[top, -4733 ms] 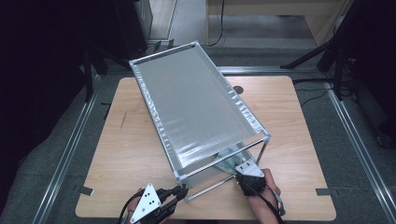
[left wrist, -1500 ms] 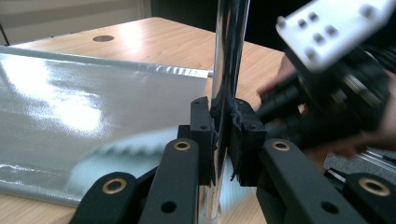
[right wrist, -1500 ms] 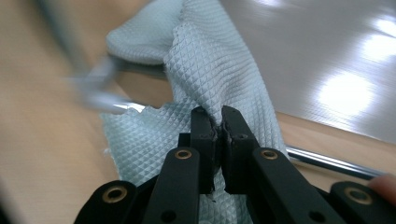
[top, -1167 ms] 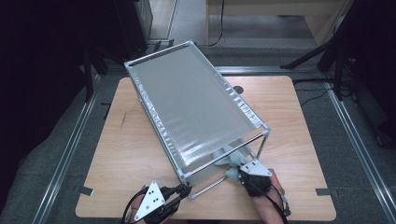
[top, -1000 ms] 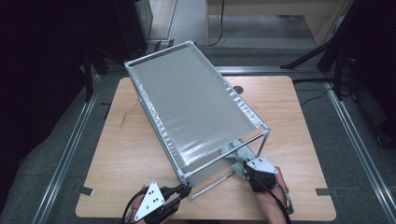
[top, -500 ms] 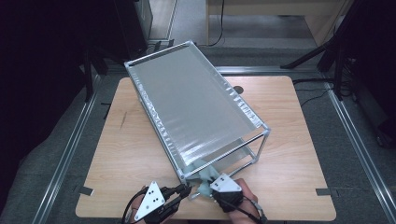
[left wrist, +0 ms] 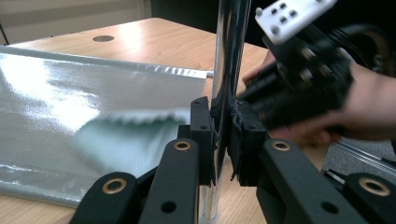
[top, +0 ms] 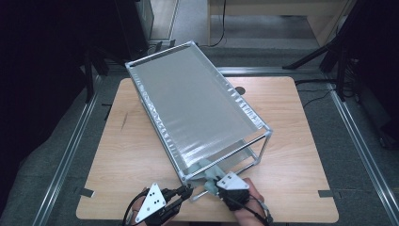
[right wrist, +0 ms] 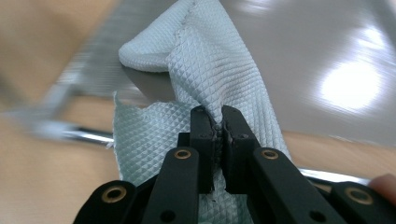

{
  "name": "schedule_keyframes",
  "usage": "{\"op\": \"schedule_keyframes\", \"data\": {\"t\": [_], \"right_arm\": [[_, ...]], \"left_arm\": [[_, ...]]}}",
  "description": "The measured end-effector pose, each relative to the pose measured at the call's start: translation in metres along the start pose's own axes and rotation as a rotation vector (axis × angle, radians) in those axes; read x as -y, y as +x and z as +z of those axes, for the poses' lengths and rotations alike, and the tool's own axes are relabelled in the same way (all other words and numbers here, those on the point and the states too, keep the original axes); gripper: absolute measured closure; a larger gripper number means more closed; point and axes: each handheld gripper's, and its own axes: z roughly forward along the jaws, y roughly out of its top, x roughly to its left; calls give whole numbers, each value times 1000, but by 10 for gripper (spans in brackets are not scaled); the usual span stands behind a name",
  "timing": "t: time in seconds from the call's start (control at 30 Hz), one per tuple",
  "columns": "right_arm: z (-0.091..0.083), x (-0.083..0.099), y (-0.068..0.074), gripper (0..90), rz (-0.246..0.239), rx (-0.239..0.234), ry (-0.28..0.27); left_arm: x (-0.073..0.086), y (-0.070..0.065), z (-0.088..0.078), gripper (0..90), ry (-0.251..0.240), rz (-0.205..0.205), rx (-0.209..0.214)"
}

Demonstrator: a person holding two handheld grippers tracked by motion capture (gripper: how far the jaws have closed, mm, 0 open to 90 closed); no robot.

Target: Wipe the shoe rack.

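Left gripper view: left gripper (left wrist: 223, 135) clamped on rack's chrome post (left wrist: 229, 56); pale cloth (right wrist: 205, 70) pinched by right gripper (right wrist: 218, 135).

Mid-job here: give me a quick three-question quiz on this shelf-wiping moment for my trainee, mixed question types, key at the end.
1. True or false: the left gripper is clamped on a chrome post of the metal shelf rack.
2. Multiple choice: what does the right gripper hold? A) a sponge B) a pale green waffle-weave cloth C) a spray bottle
3. Short answer: on what does the rack stand?

Key:
1. True; the post sits pinched between its jaws.
2. B; the jaws pinch a fold of the cloth at the rack's near end.
3. On the wooden table, set at an angle to its edges.
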Motion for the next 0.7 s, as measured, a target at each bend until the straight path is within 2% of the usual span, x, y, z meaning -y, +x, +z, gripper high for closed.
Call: {"op": "schedule_keyframes", "data": {"t": [0.13, 0.33, 0.4, 0.43, 0.47, 0.57, 0.7], "right_arm": [[-5, 5, -31, 852, 52, 105, 1], [-14, 12, -69, 850, 111, 248, 16], [-16, 16, -80, 844, 165, 275, 10], [-17, 18, -82, 844, 183, 273, 4], [-17, 19, -82, 847, 191, 273, 4], [-14, 16, -71, 856, 148, 288, 11], [-11, 10, -48, 856, 96, 214, 0]], "left_arm": [[0, 0, 0, 816, -1, 0, -1], [0, 0, 0, 816, -1, 0, 1], [0, 0, 0, 816, -1, 0, 2], [0, 0, 0, 816, -1, 0, 2], [0, 0, 0, 817, -1, 0, 3], [0, 1, 0, 816, 0, 1, 3], [0, 1, 0, 816, -1, 2, 1]]}}
